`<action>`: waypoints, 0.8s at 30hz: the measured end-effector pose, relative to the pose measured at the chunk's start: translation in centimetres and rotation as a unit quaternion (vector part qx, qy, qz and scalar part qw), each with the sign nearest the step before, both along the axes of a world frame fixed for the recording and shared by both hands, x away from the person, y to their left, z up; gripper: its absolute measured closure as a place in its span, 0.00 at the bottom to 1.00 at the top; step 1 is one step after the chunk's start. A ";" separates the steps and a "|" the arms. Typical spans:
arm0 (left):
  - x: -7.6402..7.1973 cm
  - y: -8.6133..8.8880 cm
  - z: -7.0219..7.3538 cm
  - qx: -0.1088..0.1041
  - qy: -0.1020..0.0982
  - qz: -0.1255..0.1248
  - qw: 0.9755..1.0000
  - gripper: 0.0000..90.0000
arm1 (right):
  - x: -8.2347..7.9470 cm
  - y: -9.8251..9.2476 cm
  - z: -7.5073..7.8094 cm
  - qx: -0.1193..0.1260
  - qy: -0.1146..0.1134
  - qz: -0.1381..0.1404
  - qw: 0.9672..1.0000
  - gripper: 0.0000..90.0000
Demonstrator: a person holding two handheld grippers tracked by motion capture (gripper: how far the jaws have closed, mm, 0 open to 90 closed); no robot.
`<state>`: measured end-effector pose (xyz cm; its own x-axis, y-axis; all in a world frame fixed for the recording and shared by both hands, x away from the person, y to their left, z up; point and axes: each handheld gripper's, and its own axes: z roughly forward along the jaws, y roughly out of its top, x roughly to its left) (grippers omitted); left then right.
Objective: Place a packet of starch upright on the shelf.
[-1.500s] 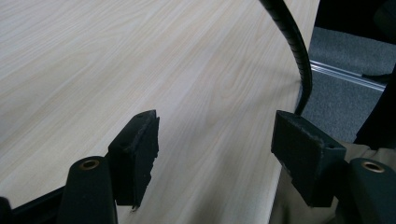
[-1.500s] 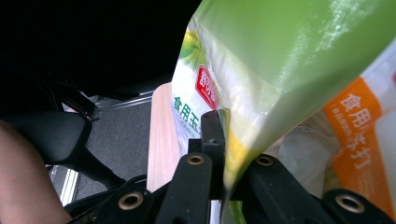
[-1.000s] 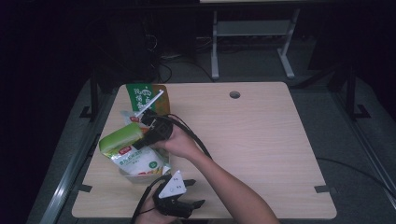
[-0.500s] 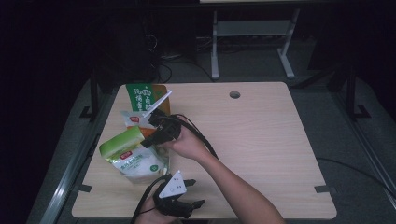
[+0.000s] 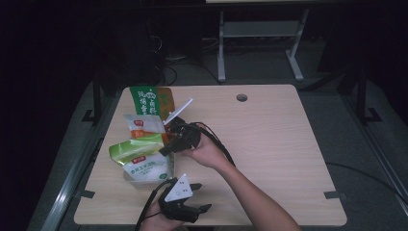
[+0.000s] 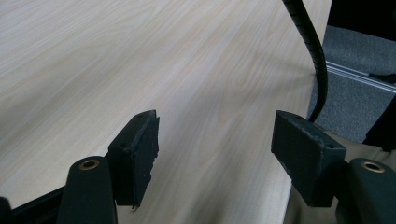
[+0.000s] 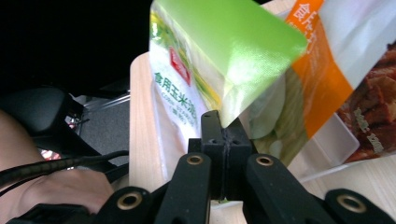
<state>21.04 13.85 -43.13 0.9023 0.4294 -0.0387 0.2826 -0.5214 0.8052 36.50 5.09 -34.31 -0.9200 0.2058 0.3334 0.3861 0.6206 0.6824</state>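
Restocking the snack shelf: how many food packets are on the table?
4. Green packet stands farthest back; white-orange packet is before it; light-green packet is held by the right claw; white packet is nearest. More may hide behind.

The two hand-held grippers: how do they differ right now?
The right hand-held gripper has its jaws shut on a corner of the green pouch; the left hand-held gripper stands open with nothing between its jaws. The right one reaches into the packets; the left sits near the table's front edge. Both have black jaws.
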 end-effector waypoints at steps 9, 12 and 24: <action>0.3 0.3 0.0 -0.001 0.002 0.005 1.000 0.34 | 0.0 -2.4 0.5 0.028 -0.004 -0.025 0.999 0.71; 0.3 0.4 0.0 0.001 0.002 0.005 1.000 0.34 | 0.2 -3.9 0.7 0.028 -0.006 -0.049 0.998 0.64; 0.6 0.6 -0.1 -0.004 0.003 0.015 1.000 0.34 | 0.9 -10.3 -0.6 0.021 0.000 -0.122 0.992 0.55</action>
